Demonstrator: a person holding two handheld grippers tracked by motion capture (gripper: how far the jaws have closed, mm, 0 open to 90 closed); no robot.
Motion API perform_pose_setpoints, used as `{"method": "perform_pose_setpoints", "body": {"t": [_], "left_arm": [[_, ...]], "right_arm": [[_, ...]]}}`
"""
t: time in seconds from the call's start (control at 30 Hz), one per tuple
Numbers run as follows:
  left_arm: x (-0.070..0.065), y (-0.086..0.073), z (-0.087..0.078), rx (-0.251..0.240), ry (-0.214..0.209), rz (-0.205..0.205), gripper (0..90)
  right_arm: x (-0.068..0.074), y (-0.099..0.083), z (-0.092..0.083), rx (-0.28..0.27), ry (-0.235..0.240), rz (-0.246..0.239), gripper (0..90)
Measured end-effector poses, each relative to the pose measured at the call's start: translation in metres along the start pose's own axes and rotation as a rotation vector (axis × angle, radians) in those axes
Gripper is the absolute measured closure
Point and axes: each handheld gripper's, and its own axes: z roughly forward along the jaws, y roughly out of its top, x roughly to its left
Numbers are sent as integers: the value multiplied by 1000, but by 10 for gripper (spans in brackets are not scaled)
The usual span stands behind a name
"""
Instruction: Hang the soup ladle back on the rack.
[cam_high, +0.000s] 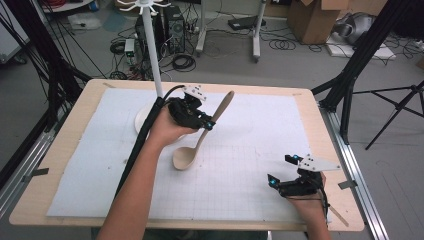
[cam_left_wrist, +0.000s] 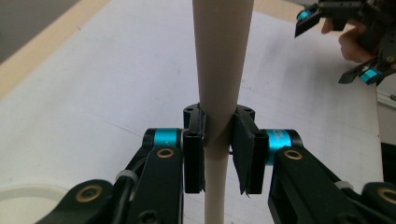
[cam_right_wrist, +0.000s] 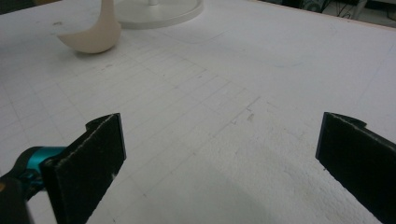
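While left tongs clamp spoon mid-mat, right tongs wide near table edge

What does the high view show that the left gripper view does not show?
High view alone: the whole spoon with its bowl low over the mat, the white stand with its hooks and pole, the table edge, both forearms, and the floor with cables.

Left gripper view alone: the closeness of the grip, with the left gripper and its pads pressed on both sides of the spoon handle.

Both: the spoon handle, the white mat, and the right gripper, open near the mat's corner.
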Motion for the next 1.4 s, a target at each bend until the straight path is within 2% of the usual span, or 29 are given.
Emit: {"method": "perform_pose_setpoints", "body": {"t": [0.37,0.63,0.93,1.1,1.27,1.4], "left_arm": [[-3,1,-44,-111,7,25,748],[-8,2,-71,-160,10,41,748],[-11,-1,-99,-173,-23,50,748],[-13,-8,-117,-181,-5,53,747],[-13,-19,-137,-202,4,37,748],[-14,-27,-156,-205,29,36,747]], "right_arm": [[0,0,0,0,1,0,2],[0,0,1,4,2,-4,2],[2,1,1,7,7,0,1],[2,1,1,6,8,-2,2],[2,1,2,9,8,-9,1],[2,1,3,12,8,-9,1]]}}
